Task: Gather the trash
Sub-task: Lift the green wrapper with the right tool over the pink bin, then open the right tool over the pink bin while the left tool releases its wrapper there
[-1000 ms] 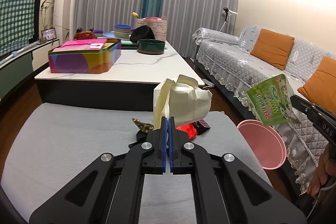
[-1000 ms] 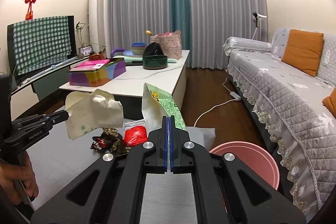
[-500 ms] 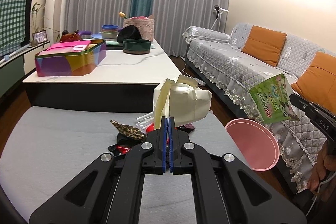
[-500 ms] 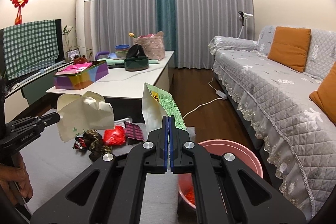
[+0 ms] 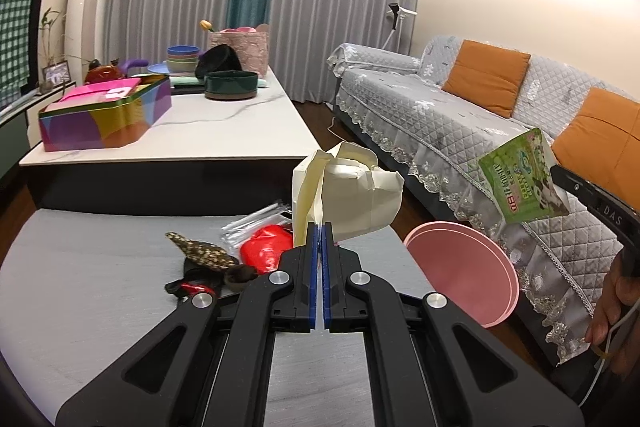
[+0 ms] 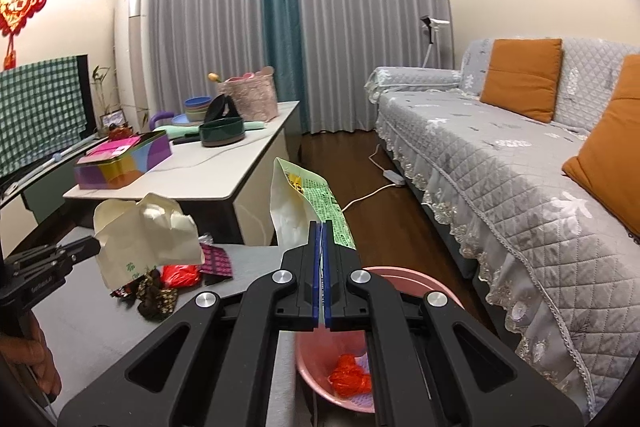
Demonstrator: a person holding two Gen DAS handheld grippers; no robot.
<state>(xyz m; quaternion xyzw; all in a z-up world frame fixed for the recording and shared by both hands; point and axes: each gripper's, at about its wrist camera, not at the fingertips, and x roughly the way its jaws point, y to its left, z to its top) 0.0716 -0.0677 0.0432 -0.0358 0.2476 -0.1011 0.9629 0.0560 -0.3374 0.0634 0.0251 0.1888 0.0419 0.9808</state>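
Note:
My left gripper point(image 5: 319, 227) is shut on a crumpled cream paper bag point(image 5: 348, 193), held above the grey table point(image 5: 100, 291); the bag also shows in the right wrist view point(image 6: 148, 239). My right gripper point(image 6: 322, 227) is shut on a green and white snack packet point(image 6: 308, 203), held over the pink bin point(image 6: 416, 279), which holds red trash point(image 6: 348, 379). The packet point(image 5: 520, 179) and bin point(image 5: 460, 275) also show in the left wrist view. A pile of wrappers lies on the table: a red wrapper point(image 5: 266, 251), a brown patterned one point(image 5: 200, 251), clear plastic point(image 5: 248, 223).
A white marble coffee table point(image 5: 224, 135) behind carries a colourful tin point(image 5: 108, 115), bowls and a basket. A grey sofa point(image 6: 520, 179) with orange cushions runs along the right. A power cord point(image 6: 384, 179) lies on the wood floor.
Both grippers have moved right with their trash. The right gripper now hangs over the pink bin, whose inside has come into view. The wrapper pile has shifted left in view.

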